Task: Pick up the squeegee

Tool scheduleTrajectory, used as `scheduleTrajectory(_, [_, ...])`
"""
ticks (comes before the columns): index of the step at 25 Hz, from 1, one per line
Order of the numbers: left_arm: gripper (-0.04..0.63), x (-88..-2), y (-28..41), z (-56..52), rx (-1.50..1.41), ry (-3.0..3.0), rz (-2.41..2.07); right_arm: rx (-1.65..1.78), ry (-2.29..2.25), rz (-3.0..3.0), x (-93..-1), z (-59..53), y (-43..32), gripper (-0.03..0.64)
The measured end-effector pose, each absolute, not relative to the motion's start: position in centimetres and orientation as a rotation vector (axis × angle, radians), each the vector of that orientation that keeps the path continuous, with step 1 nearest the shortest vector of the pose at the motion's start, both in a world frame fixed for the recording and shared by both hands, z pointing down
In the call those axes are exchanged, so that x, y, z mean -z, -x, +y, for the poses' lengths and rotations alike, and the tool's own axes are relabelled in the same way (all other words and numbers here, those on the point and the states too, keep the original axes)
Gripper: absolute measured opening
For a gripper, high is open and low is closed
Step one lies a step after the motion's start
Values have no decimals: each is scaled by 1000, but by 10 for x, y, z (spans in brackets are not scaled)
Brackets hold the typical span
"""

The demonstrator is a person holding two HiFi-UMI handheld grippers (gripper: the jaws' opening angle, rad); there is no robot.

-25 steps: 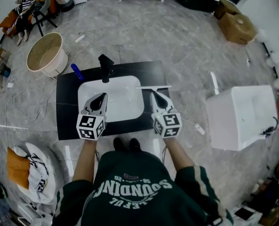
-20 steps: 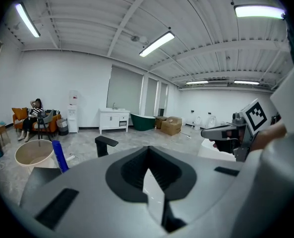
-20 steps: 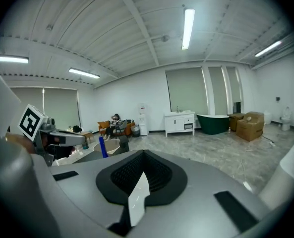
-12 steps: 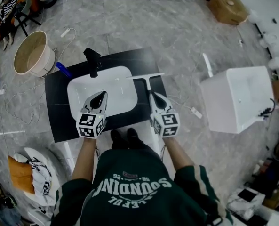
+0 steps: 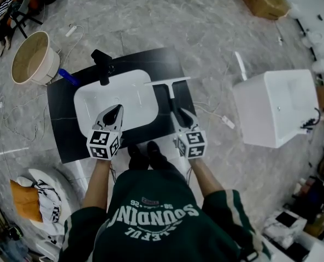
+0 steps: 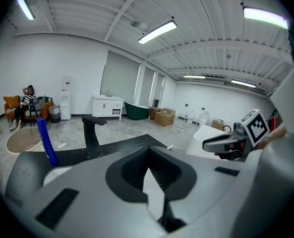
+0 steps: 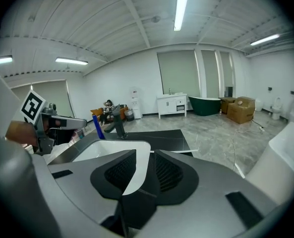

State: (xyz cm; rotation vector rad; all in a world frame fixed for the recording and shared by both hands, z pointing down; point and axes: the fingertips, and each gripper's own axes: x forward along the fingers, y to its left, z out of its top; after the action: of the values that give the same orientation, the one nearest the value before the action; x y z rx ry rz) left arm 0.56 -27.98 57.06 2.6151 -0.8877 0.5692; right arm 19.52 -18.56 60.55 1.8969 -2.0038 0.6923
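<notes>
The squeegee (image 5: 168, 85) lies on the black counter (image 5: 63, 121) right of the white sink basin (image 5: 93, 100). Its pale blade is at the far end and its black handle points toward me. My right gripper (image 5: 180, 112) hangs at the near end of that handle, its jaws opening. In the right gripper view the right gripper (image 7: 144, 155) shows a gap with a dark shape low in it, and the blade (image 7: 174, 151) shows as a thin line ahead. No pad presses on anything. My left gripper (image 5: 117, 109) hovers over the basin's near side. The left gripper (image 6: 147, 168) is shut and empty.
A black faucet (image 5: 102, 65) stands behind the basin, with a blue bottle (image 5: 69, 78) to its left. A beige round tub (image 5: 33, 56) sits on the floor far left, a white box-shaped basin (image 5: 276, 111) at the right. Cables trail over the floor.
Both grippers have sunk closer to the counter. More of the squeegee's handle now shows ahead of the right gripper. The head view has shifted.
</notes>
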Motion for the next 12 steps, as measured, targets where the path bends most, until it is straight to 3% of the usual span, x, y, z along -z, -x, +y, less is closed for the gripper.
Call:
scheduleTrajectory(6, [2,-578,-1,-282,-577,-2598,-892,-756,-1868,-1922,-633,-177,-201,153])
scheduleTrajectory(12, [2,-578,4,-284,-575,-2580,-914,-798,-1832,-1885,-651,-181,-208,161])
